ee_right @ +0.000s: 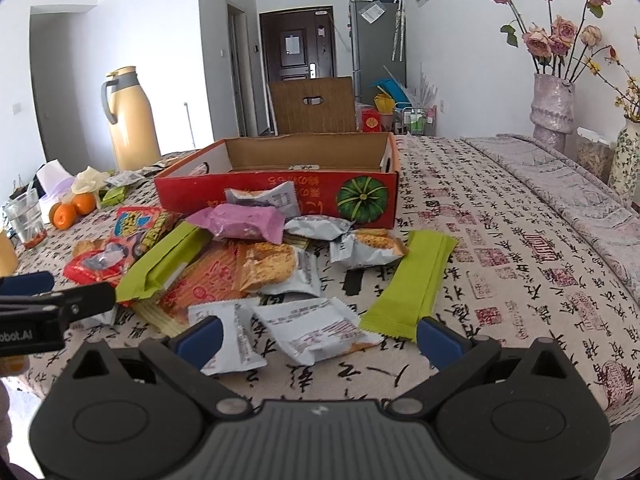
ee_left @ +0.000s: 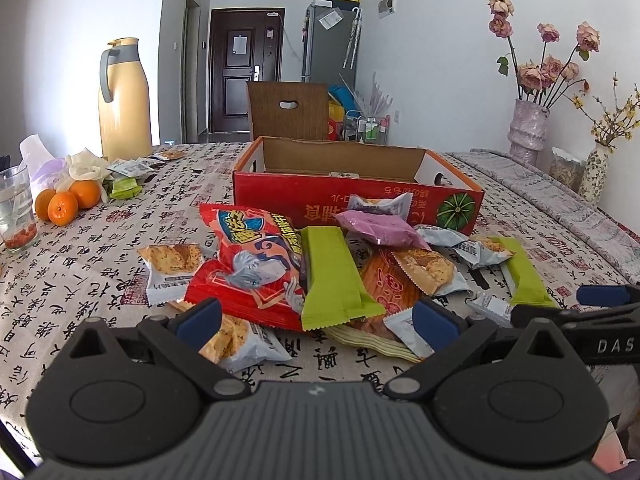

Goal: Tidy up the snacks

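- Snack packets lie in a loose heap on a calligraphy-print tablecloth (ee_right: 500, 240), straight ahead of both grippers.
- The left gripper (ee_left: 318, 320) has its fingers spread wide and holds nothing; the big red snack bag (ee_left: 248, 264) and a green bar (ee_left: 334, 280) lie just beyond its tips.
- A grey packet with a biscuit picture (ee_left: 236, 340) lies under its left fingertip (ee_left: 199, 317).
- The right gripper (ee_right: 318, 338) is likewise spread and empty, hovering over two white packets (ee_right: 316, 328) between its fingers.
- A second green bar (ee_right: 412, 284) lies just ahead of its right fingertip (ee_right: 438, 336), apart from the heap.
- A pink packet (ee_right: 236, 222) tops the heap, further ahead.
- Beyond the heap stands the open red cardboard box (ee_right: 280, 192), nothing visible inside; a grey packet leans against its near wall.
- Far left of both grippers are oranges (ee_left: 66, 202), a glass (ee_left: 16, 208) and a tall yellow thermos (ee_left: 124, 100).
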{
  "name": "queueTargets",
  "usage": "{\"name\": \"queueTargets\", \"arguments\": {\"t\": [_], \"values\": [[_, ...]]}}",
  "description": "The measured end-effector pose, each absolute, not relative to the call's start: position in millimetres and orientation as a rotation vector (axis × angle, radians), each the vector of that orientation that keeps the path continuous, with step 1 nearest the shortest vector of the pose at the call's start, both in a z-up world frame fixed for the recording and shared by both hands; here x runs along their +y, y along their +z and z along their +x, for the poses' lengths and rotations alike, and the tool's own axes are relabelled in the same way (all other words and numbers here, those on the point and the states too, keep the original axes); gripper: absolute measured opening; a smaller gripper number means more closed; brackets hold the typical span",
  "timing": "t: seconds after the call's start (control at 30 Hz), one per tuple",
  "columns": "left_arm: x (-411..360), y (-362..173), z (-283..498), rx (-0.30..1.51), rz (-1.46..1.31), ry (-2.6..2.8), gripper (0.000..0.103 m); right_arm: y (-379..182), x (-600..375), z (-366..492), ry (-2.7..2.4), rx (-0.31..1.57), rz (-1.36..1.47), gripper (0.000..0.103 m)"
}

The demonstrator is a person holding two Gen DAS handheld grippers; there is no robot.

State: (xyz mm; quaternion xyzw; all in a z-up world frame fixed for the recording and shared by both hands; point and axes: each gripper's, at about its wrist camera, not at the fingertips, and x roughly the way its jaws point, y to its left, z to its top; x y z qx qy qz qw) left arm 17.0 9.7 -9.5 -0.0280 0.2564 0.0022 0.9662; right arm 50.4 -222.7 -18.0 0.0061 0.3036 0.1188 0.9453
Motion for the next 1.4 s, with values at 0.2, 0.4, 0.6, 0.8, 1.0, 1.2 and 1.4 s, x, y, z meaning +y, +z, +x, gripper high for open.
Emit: {"name": "queueTargets", "arguments": {"t": [0.2, 0.4, 0.6, 0.8, 1.0, 1.2, 1.4], "values": [[13, -10, 23, 0.516, -0.055, 0.013, 0.103, -15, -232, 66, 0.191, 0.603, 0.009, 0.103], [16, -11, 30, 0.523, -0.053, 0.028, 0.103, -20, -245, 94, 0.141, 0.62, -0.005, 0.097], [16, -10, 38, 0.522, -0.046, 0.045, 0.103, -32, -256, 127, 0.097, 0.679, -0.004, 0.084], [16, -11, 44, 0.529, -0.043, 0.049, 0.103, -42, -257, 149, 0.073, 0.712, -0.009, 0.07], [16, -12, 49, 0.535, -0.045, 0.059, 0.103, -51, -258, 159, 0.066, 0.742, 0.016, 0.049], [17, -12, 53, 0.538, -0.048, 0.065, 0.103, -53, -258, 157, 0.078, 0.734, -0.005, 0.049], [19, -13, 53, 0.544, -0.05, 0.074, 0.103, -51, -260, 157, 0.092, 0.739, -0.014, 0.036]]}}
